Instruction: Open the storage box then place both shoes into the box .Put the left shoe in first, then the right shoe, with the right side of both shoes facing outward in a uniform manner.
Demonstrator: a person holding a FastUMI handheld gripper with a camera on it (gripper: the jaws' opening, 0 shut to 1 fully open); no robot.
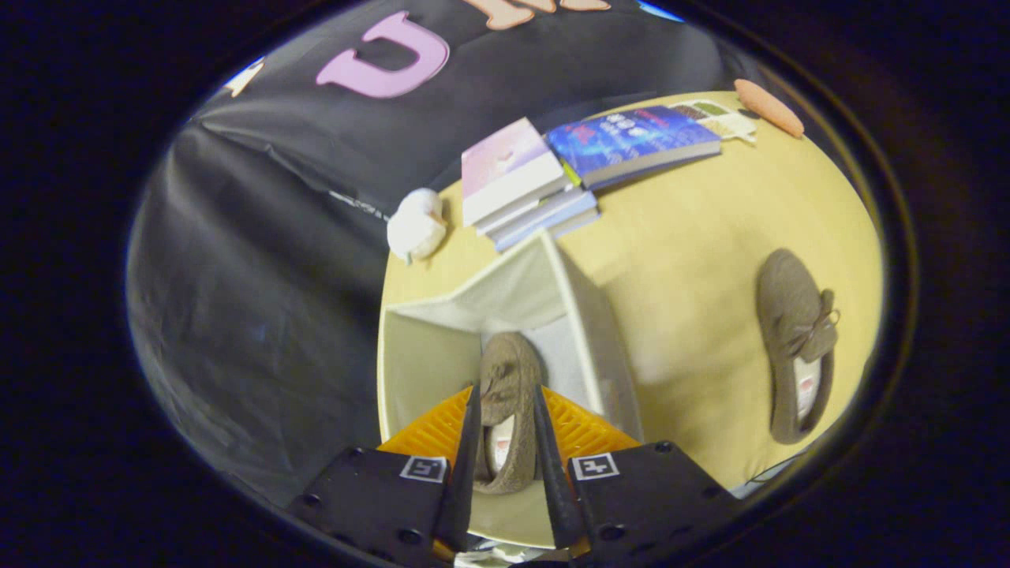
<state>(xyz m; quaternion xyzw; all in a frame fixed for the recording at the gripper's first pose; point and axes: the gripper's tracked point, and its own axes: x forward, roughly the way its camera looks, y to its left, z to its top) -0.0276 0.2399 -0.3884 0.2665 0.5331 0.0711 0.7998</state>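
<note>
I am looking down along the hand-held gripper (506, 418), whose two fingers are closing narrowly on a brown shoe (505, 394). One finger is pressing along each long side of the shoe, so the shoe is sitting squarely between them. The shoe's toe is pointing away from me, past the fingertips, and its heel opening with a pale insole is lying nearer to me, between the fingers.

The gripped shoe is hanging over the open storage box (410, 371), a pale fabric box with its top open and its light inner walls showing. The toe is reaching down into the box's opening; I cannot tell whether the shoe is touching the floor of the box.

The second brown shoe (795, 347) is lying on the light wooden desk (694, 252), well apart from the box and off to the right of the fingers. It is resting on its sole, with a small bow on top and its toe pointing away from me.

Beyond the box, a stack of books (521, 181) is sitting on the desk, with a blue book (631, 142) just beside it. A small white object (417, 225) is resting near the desk's far left edge, just beside the books.
</note>
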